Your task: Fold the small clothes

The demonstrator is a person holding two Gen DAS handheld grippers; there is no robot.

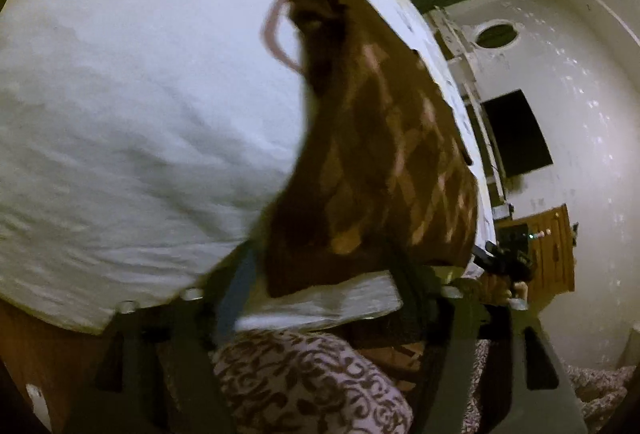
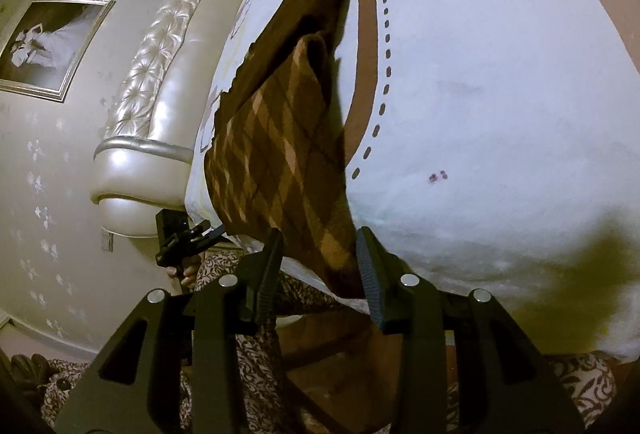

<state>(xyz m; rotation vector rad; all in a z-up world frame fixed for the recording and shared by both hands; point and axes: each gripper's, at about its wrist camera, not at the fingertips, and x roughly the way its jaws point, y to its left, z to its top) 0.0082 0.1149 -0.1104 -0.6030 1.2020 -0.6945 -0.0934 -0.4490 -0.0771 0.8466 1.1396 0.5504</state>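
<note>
Your right gripper (image 2: 320, 266) straddles the brown argyle garment (image 2: 280, 137) on the white sheet (image 2: 500, 93), pads apparently loose; left gripper (image 1: 320, 298) spread, holding nothing. Fold looks unfinished.

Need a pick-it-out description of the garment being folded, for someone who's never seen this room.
Find the bed with the white sheet beside the padded silver headboard. Near the sheet's edge lies a small brown garment, its near end between the right gripper jaws. Its pink-and-tan diamond pattern marks it: everything around it is plain white.
</note>
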